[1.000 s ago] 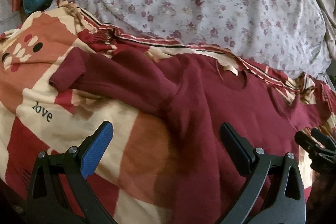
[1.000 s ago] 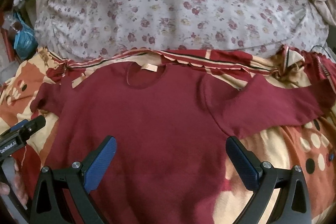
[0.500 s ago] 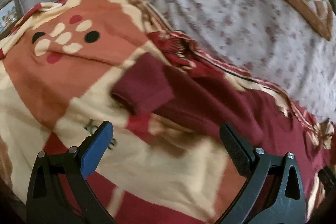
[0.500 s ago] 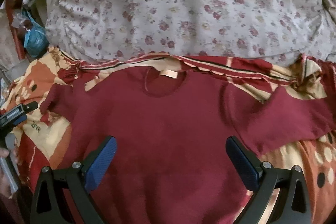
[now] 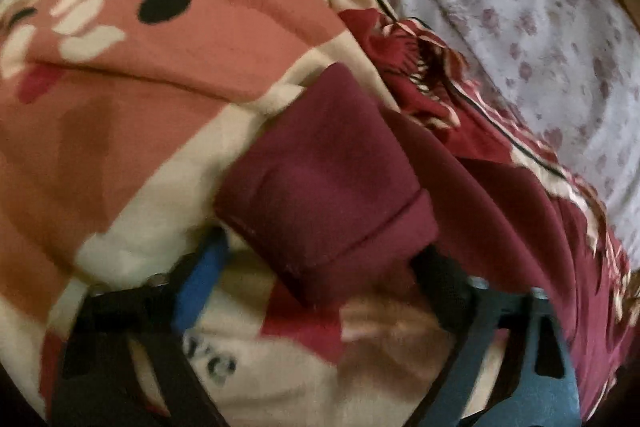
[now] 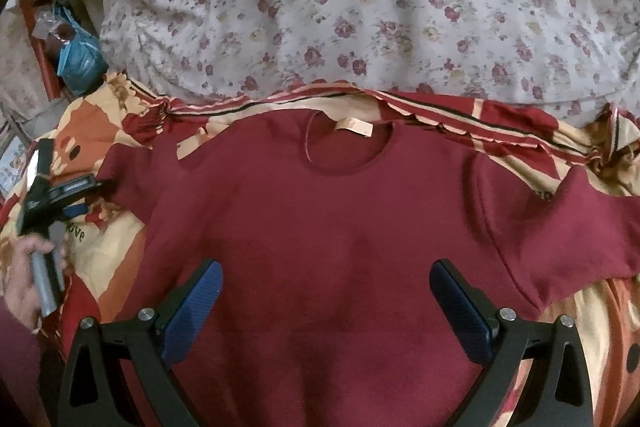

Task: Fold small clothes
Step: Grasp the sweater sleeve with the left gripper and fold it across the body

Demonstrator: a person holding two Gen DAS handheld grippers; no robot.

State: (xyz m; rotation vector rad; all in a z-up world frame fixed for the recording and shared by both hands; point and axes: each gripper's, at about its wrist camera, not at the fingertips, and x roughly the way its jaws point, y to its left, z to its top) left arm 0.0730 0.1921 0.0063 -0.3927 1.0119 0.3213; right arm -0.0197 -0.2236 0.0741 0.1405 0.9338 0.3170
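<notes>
Maroon sweater (image 6: 320,235) lies flat, front up, on a patterned blanket (image 6: 108,247) of cream, orange and red blocks. The neckline with its pale label (image 6: 354,126) faces the far side, next to a floral quilt (image 6: 360,7). Both sleeves extend outward, one to the left and one to the right.

Right gripper (image 6: 326,291): positioned over the lower body of the sweater, fingers spread wide, nothing between them. Whether the fingertips touch the fabric cannot be determined.

Left gripper (image 5: 320,259): positioned at the end of the left sleeve cuff (image 5: 328,183). Its fingers are spread wide, one on each side of the cuff, and the cuff hem lies between them. The left wrist view is blurred, so contact between the pads and the cuff cannot be confirmed. In the right wrist view, the left gripper (image 6: 76,195) appears at the far left edge of the scene, held by the left hand (image 6: 28,279), just beside the sleeve end.

A blue bag (image 6: 80,59) sits beyond the blanket at the far left.
</notes>
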